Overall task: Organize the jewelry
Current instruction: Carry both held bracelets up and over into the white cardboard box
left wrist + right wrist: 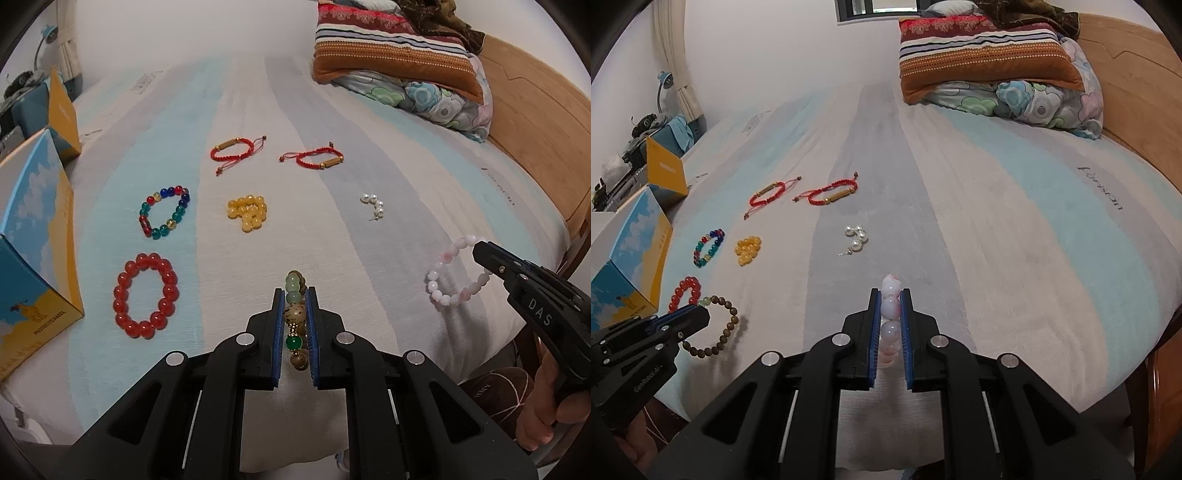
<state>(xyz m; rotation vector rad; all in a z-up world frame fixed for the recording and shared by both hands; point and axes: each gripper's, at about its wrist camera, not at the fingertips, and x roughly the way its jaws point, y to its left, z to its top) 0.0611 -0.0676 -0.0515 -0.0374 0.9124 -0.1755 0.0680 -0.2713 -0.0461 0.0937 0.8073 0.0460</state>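
Fingers (pixel 277 325) pinching wooden bracelet (pixel 295 325) — red bracelet (pixel 146 295) beside

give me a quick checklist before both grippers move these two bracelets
1. Left gripper shut on the brown wooden bead bracelet with green beads: ok.
2. Right gripper shut on the pink and white bead bracelet: ok.
3. Both bracelets lifted off the striped bedsheet: cannot tell.
4. The two grippers apart from each other: ok.
5. Blue and yellow cardboard box open to receive jewelry: cannot tell.
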